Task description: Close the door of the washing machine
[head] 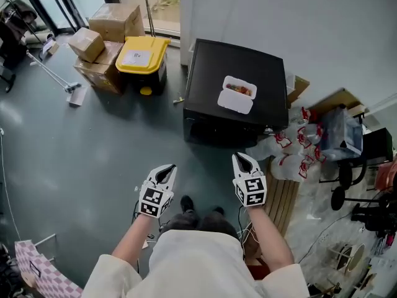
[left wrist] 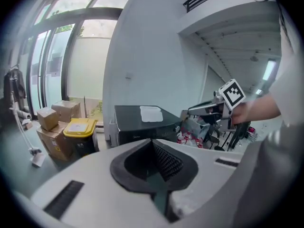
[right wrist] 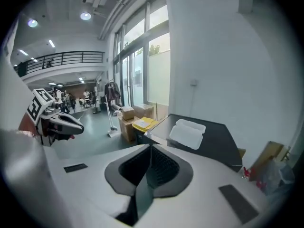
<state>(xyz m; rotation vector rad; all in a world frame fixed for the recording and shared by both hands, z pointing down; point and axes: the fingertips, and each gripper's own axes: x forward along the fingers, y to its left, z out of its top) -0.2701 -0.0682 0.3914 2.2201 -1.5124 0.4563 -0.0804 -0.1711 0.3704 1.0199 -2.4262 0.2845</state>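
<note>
Washing machine, boxy, glossy black

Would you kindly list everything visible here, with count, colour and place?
washer: one, black, against the wall
container: one, white, on top of the washer
bin: one, dark with a yellow lid, left of the washer
boxes: several, brown, stacked left of the bin
mop: one, pale, lying on the floor at far left
bags: several, white with red, right of the washer
cloth: one, pink-checked, bottom left corner
left gripper: one, white, fingers shut, empty
right gripper: one, white, fingers shut, empty
</note>
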